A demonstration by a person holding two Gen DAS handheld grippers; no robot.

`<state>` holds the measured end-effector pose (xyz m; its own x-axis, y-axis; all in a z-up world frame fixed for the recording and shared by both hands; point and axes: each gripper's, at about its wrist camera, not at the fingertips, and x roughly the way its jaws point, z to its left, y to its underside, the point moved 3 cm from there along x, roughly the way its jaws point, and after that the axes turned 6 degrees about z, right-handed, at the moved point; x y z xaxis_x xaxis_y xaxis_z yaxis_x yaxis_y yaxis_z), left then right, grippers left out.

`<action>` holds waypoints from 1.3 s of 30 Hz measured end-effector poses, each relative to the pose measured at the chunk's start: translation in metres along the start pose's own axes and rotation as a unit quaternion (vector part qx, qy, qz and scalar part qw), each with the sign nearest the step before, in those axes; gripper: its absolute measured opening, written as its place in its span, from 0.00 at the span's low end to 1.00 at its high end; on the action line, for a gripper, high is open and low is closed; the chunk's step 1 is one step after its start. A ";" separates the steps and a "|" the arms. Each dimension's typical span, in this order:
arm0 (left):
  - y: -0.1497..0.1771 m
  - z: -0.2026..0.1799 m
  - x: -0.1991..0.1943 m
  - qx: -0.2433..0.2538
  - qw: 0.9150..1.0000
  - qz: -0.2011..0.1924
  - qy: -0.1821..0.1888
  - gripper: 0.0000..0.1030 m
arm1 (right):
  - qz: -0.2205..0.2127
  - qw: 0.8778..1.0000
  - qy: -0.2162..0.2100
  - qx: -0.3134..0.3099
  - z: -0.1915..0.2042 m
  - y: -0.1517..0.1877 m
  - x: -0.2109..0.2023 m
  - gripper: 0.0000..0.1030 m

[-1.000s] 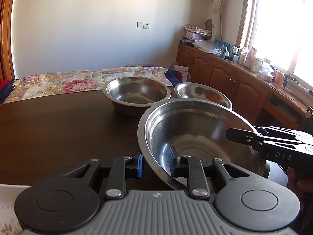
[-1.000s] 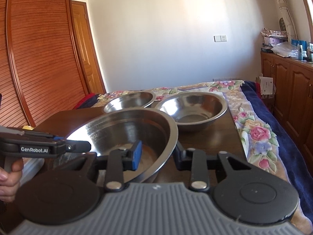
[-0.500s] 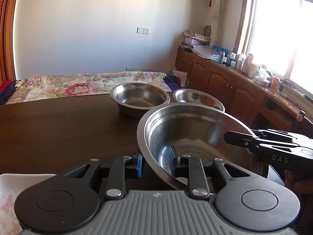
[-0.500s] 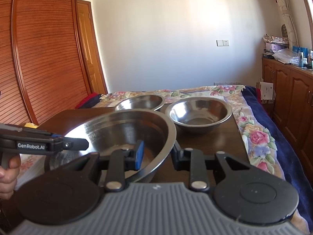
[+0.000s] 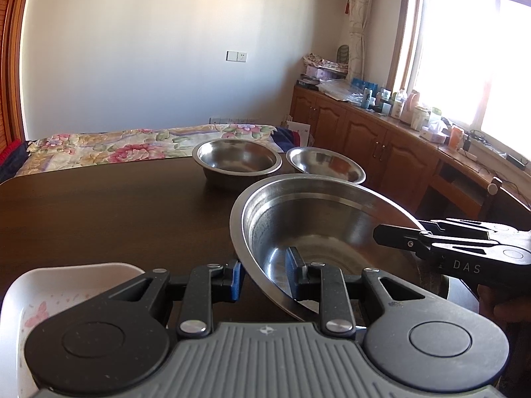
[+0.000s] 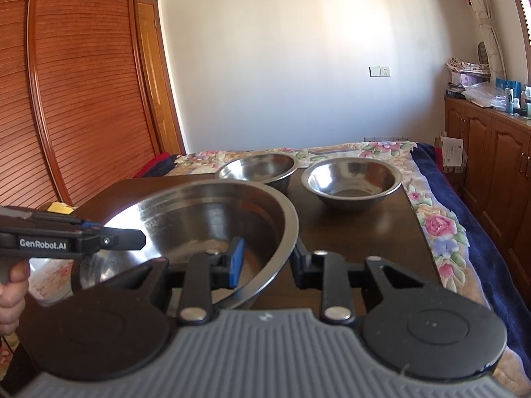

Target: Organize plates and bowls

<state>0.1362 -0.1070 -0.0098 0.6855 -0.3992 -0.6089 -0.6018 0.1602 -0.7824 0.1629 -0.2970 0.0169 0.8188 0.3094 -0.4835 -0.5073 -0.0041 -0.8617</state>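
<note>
A large steel bowl (image 5: 315, 225) is held between both grippers over the dark wooden table (image 5: 99, 212). My left gripper (image 5: 264, 272) is shut on its near left rim, one blue pad inside the bowl and one outside. In the right wrist view my right gripper (image 6: 268, 258) is shut on the opposite rim of the same large bowl (image 6: 199, 219). Each gripper shows in the other's view: right gripper (image 5: 398, 235), left gripper (image 6: 116, 240). Two smaller steel bowls (image 5: 237, 161) (image 5: 327, 165) stand side by side at the table's far end.
A white flowered plate (image 5: 66, 285) lies at the near left of the table. A bed with a floral cover (image 6: 438, 225) runs past the table's far and right edges. Wooden cabinets (image 5: 381, 152) line the window wall. A hand (image 6: 10, 292) grips the left tool.
Both grippers and the large bowl have drawn back from the two small bowls and risen a little. The white plate has come into the left wrist view at lower left.
</note>
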 end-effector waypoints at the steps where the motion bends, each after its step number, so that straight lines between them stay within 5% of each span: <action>1: 0.002 0.000 0.000 0.000 1.000 0.001 0.001 0.28 | 0.001 1.000 -0.001 0.002 0.001 0.001 -0.001 0.31; 31: 0.036 0.000 -0.007 0.007 1.000 0.024 0.012 0.30 | 0.023 1.000 -0.002 0.019 0.007 0.030 -0.007 0.31; 39: 0.031 0.007 -0.010 -0.002 1.000 0.006 0.003 0.53 | 0.010 0.999 0.007 0.031 0.000 0.026 -0.012 0.39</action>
<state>0.1134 -0.0919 -0.0283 0.6752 -0.4028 -0.6180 -0.6119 0.1620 -0.7742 0.1400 -0.3003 0.0002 0.8120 0.2962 -0.5030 -0.5389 0.0495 -0.8409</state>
